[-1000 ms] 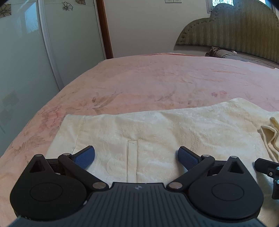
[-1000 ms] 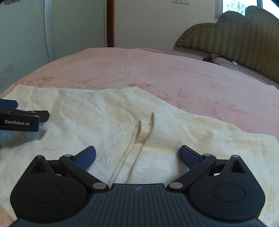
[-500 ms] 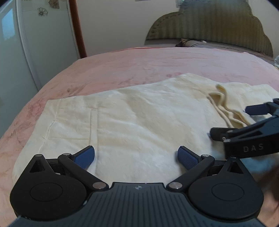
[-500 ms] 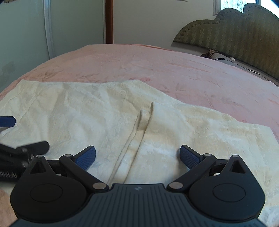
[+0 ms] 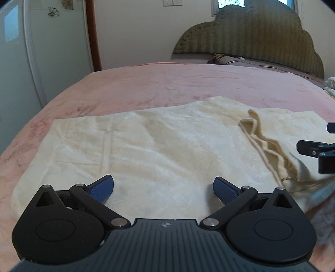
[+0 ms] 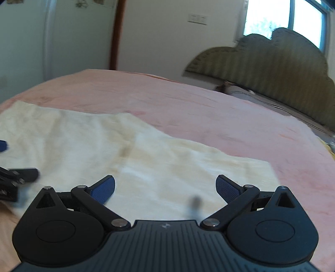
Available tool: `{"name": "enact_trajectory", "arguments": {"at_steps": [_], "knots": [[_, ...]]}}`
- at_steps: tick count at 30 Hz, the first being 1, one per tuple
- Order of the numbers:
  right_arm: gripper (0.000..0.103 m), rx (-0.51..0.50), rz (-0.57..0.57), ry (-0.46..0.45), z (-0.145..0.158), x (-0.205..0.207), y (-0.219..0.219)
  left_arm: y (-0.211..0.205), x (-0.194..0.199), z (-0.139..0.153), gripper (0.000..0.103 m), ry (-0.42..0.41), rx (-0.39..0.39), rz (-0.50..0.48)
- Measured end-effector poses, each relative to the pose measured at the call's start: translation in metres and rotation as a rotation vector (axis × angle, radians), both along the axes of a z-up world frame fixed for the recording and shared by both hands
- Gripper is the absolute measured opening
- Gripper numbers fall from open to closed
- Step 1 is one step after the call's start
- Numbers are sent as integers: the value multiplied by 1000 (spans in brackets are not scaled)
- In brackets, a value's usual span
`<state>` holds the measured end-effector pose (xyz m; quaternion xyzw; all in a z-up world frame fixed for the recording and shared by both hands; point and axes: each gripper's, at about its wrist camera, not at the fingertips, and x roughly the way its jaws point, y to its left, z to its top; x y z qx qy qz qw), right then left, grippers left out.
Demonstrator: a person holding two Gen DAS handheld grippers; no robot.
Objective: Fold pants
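Note:
Cream-coloured pants (image 5: 163, 146) lie spread flat on a pink bedspread (image 5: 167, 87), with a bunched ridge of fabric (image 5: 270, 150) at the right in the left wrist view. My left gripper (image 5: 163, 188) is open and empty, low over the near edge of the pants. My right gripper (image 6: 165, 187) is open and empty over the right part of the pants (image 6: 146, 159); that view is blurred. The right gripper's fingers (image 5: 314, 149) show at the right edge of the left wrist view. The left gripper's fingers (image 6: 23, 174) show at the left edge of the right wrist view.
A padded olive headboard (image 5: 251, 48) and a pillow (image 5: 228, 59) stand at the far end of the bed. Frosted sliding wardrobe doors (image 5: 41, 52) are at the left. A window (image 6: 282, 18) is behind the headboard. Some pale cloth (image 5: 330, 83) lies at the far right.
The left gripper has drawn back slightly and turned, so the pants sit more centred. The right gripper has swung to the right, away from the fabric ridge, and is still moving. Both stay open.

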<state>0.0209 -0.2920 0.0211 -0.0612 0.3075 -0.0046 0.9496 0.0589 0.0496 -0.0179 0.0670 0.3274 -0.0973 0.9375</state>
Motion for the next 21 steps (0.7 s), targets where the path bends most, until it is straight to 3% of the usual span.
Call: {"name": "enact_trajectory", "arguments": {"at_steps": [3,5,8,13,16,19,21], "knots": [[103,95,-63,58,-7,0,-35,-12,-3,-8,103,-13,29,-22],[103,135,-45,178,-25,5,-47,-16,-7,-9,102,-42,64,-25],[103,156,-31,90,-33,-15,-50,-19,-8,-5,101,-51,70,-23],[103,160,-34,84,-34,-17,-51,-32,5,17,102,-11,-96,-69],[103,145,-39,76,-34,-19,-47,-60,18,31,103,-30,-176,-143],[103,163,-8,65,-30,-24,-43,-102,37,33,103,-39,-89,-182],[103,120,13,50,-30,-28,-37,-132,52,23,103,-54,25,-183]]}}
